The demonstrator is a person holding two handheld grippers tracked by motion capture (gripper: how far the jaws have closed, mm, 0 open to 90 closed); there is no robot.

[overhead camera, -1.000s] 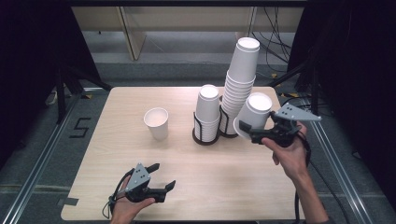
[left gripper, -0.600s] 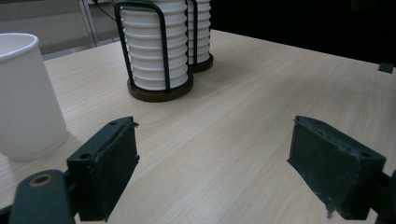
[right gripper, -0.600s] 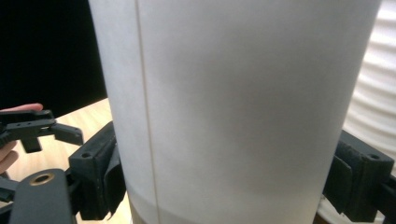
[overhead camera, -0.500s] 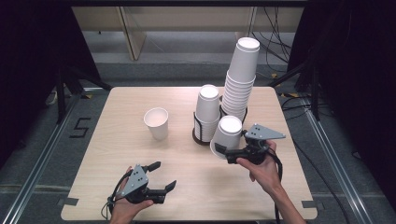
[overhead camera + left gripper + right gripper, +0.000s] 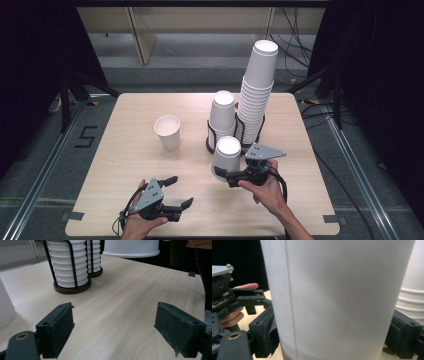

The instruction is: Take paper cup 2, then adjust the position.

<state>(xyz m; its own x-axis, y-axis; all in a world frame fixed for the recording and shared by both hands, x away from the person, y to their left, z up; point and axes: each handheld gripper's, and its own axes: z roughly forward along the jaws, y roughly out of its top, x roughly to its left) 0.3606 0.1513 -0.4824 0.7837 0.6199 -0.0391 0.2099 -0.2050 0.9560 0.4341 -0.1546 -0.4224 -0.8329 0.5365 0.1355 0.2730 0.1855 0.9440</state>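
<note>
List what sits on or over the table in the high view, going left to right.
left gripper → lone upright cup → upside-down cup held in the right gripper → tall cup stack.

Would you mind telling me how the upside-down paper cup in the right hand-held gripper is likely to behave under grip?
The paper cup looks thin-walled, so it probably dents if the right hand-held gripper squeezes hard. It seems very light, carried above the table. Its smooth tapered side might let it slip.
</note>
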